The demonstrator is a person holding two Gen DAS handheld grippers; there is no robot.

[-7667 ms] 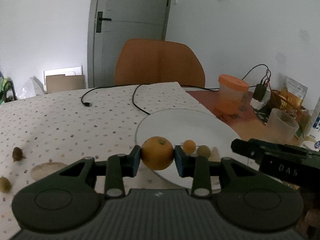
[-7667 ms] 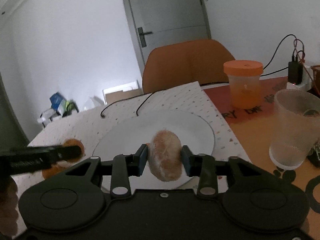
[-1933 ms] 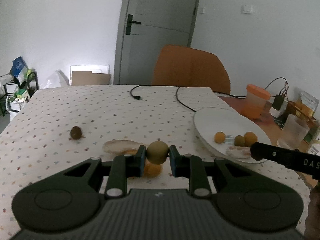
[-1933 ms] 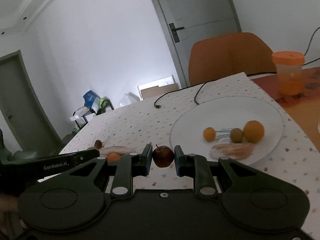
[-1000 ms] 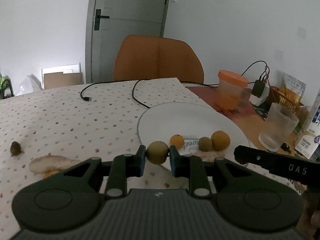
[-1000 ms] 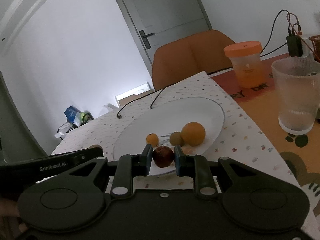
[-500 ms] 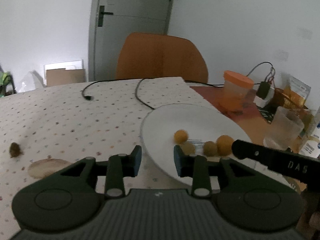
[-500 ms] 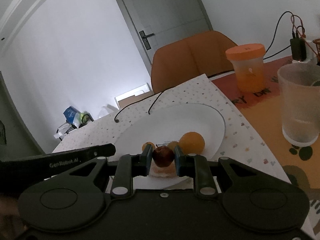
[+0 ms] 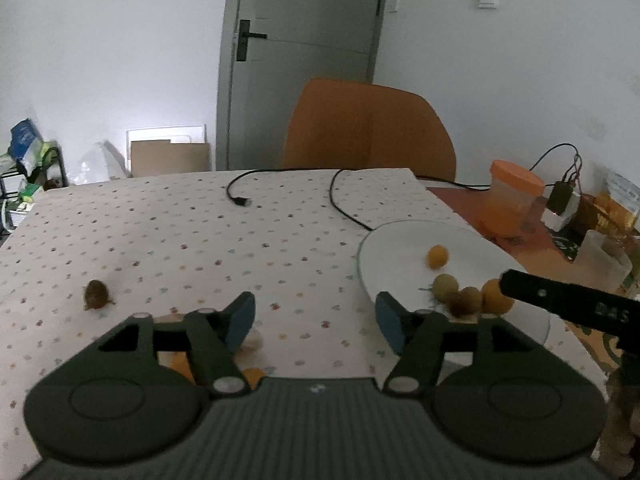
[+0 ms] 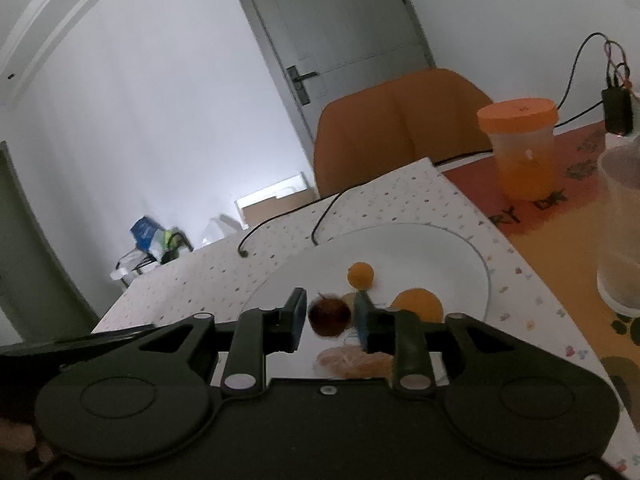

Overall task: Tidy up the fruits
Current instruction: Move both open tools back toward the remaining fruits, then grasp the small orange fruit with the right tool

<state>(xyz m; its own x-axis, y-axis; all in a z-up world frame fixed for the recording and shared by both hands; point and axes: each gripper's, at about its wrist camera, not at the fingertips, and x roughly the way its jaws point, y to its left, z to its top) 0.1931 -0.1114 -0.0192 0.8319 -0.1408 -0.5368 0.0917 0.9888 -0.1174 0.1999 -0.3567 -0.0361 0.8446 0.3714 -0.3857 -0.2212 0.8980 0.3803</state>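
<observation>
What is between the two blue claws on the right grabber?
In the right wrist view, a dark red fruit sits between the right gripper's just-opened pads, over the white plate.

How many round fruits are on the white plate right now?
4: a small orange fruit farthest back, a green fruit beside a big orange, and a dark red fruit between the right gripper's fingers, just opening. More may be hidden.

In the left wrist view our own left gripper's (image 9: pixel 315 317) fingers hide most of the orange pieces (image 9: pixel 182 366) lying beneath them. On the white plate (image 9: pixel 394 242), the right gripper's (image 9: pixel 568 304) dark finger covers part of the orange (image 9: pixel 493 298), and the brown fruit (image 9: pixel 464 301) is blurred. In the right wrist view the dark red fruit (image 10: pixel 329 317) is smeared, and the plastic cup (image 10: pixel 622 236) is cut off by the frame's edge.
</observation>
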